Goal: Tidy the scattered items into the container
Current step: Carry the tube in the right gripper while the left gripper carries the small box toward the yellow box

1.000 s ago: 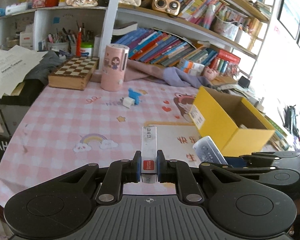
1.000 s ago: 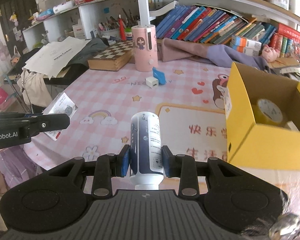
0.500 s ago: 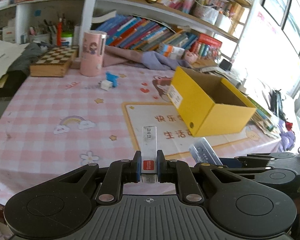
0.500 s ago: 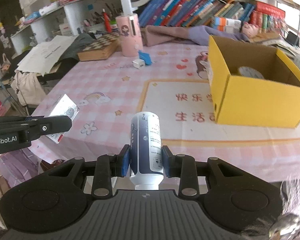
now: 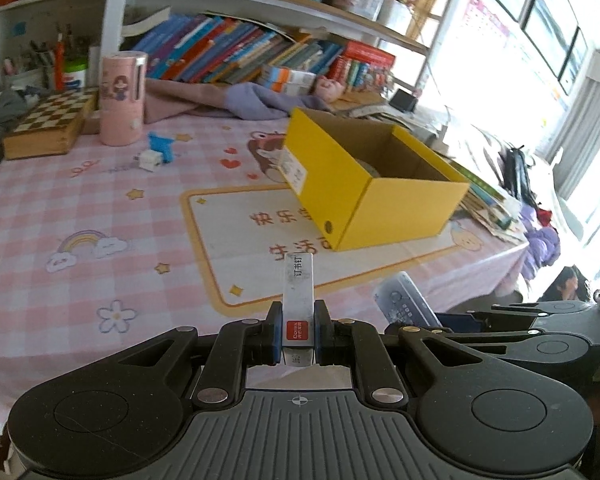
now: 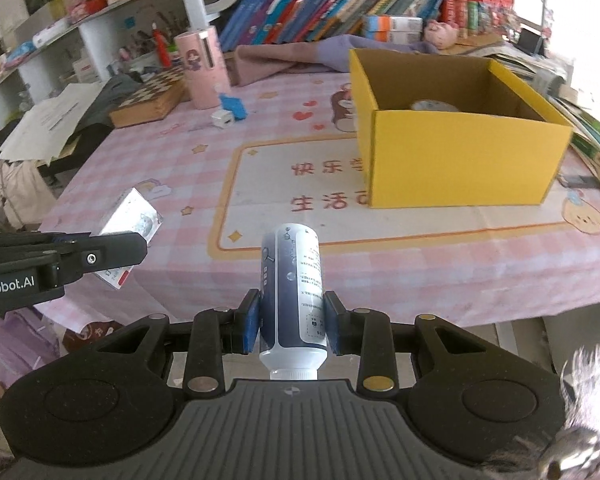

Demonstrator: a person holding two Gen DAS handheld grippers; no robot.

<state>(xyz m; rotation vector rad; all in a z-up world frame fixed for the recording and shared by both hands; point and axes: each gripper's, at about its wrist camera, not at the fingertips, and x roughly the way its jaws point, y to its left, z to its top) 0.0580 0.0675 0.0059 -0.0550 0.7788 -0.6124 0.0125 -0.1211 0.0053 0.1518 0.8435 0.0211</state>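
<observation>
My left gripper (image 5: 297, 340) is shut on a small grey staples box (image 5: 298, 300) with a red label, held off the table's near edge. My right gripper (image 6: 291, 326) is shut on a dark blue and white bottle (image 6: 292, 292), cap towards the camera. The bottle also shows at the right of the left wrist view (image 5: 406, 300); the staples box shows at the left of the right wrist view (image 6: 130, 220). The open yellow box (image 5: 404, 208) stands on the table's right side (image 6: 460, 160), ahead of both grippers, with a round tape roll (image 6: 434, 105) inside.
A white cube (image 5: 150, 159) and a blue piece (image 5: 161, 145) lie near the pink cylinder (image 5: 122, 98) at the back. A chessboard box (image 5: 50, 122), cloths and bookshelves line the far edge. The pink checked tablecloth (image 5: 60, 208) has a printed mat (image 6: 340, 200) in its middle.
Both grippers have pulled back from the table and turned a little right, still holding their items. The yellow box now sits farther ahead and nearer the centre of view.
</observation>
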